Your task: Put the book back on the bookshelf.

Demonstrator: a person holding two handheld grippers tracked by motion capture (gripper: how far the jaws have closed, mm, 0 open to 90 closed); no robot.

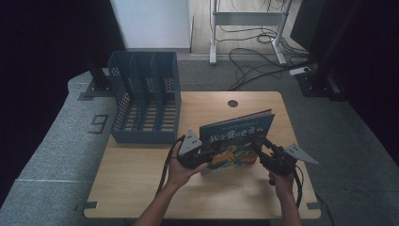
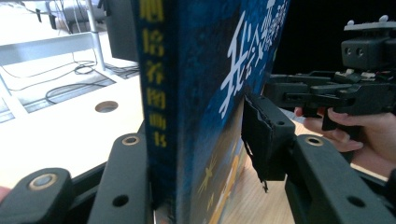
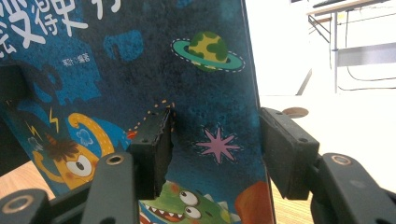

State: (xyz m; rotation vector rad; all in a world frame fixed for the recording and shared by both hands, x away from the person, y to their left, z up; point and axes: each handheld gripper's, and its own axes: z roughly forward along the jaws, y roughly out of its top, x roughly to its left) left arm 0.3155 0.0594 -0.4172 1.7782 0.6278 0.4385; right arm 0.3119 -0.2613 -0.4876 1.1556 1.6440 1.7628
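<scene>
wooden table (image 1: 141,188) spread pale and smooth, round cable hole at the far edge. dark blue plastic file rack (image 1: 146,101) standing at the far left corner, perforated walls, three upright slots, apparently empty. in the near middle, a thin hardcover picture book (image 1: 237,136) stood on its bottom edge, glossy blue cover with cartoon monsters facing the near side. left gripper (image 1: 195,155) clamped on the book's spine edge, one jaw each side. right gripper (image 1: 263,150) straddling the opposite edge, jaws either side of the cover; whether pressing or just loose, cannot tell. looks like a two-handed lift in hand, likely heading for a rack slot. next calls for keeping it upright, carrying far and left, lining up with one slot.
</scene>
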